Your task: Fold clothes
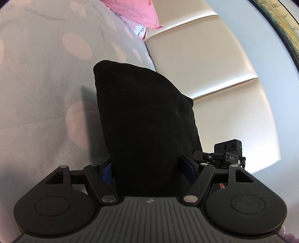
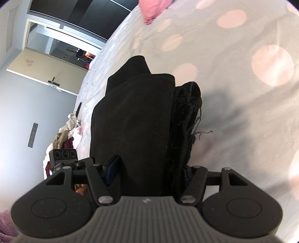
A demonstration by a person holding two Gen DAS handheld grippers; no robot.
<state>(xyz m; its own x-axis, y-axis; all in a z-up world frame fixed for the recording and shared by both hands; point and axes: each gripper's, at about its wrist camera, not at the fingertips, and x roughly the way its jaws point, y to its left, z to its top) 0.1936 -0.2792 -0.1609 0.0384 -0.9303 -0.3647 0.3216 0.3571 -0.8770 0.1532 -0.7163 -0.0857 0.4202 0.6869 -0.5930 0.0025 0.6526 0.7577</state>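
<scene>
1. Left tongs (image 1: 149,166) and right tongs (image 2: 149,168) each clamp the thick folded black fabric garment (image 1: 142,119) above the grey pink-dotted bedsheet (image 1: 46,84).
2. Bulk may slip out, undoing the fold.
3. Its frayed threads (image 2: 198,130) could snag.

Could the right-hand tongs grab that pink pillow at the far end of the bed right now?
Probably not: the right tongs are filled by the folded black garment, and the pink pillow lies far across the dotted bedspread.

Both wrist cams close behind claws, angled down, shared black garment (image 1: 145,121) (dotted bedspread (image 2: 243,93) too)
</scene>
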